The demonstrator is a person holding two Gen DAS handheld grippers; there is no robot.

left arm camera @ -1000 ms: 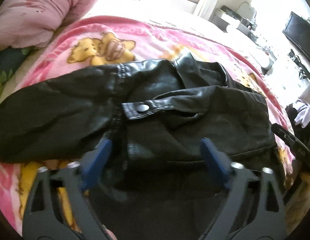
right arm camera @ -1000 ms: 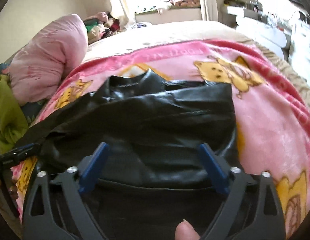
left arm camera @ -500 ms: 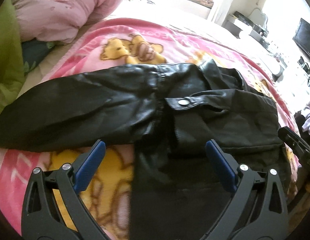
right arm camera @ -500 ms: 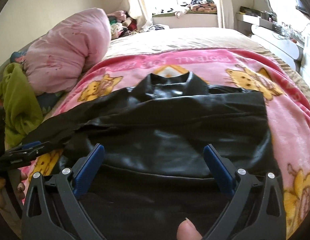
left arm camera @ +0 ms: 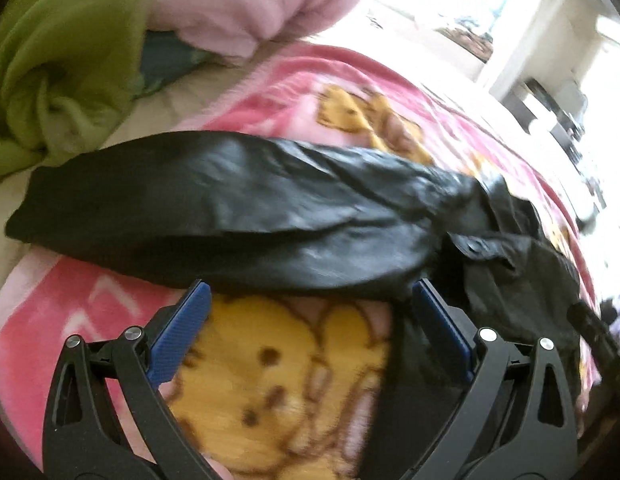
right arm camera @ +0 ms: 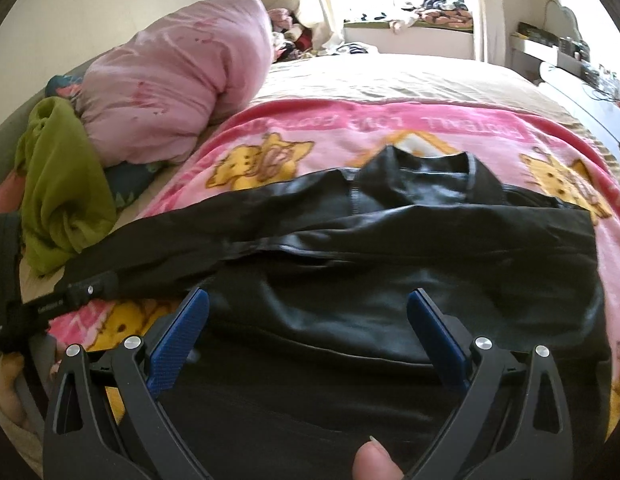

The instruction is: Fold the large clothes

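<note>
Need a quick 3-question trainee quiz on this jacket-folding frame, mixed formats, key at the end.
1. True or false: the left gripper is shut on the black leather jacket's sleeve.
2. Multiple choice: what lies under the jacket? A) bare wooden floor B) pink cartoon-bear blanket C) glass table
3. Fill in: the outstretched sleeve's cuff points toward the crumpled ____ garment beside the pink duvet bundle.

Key: 1 false, its jaws stand open and empty, as do the right gripper's; 2 B; 3 green.
</note>
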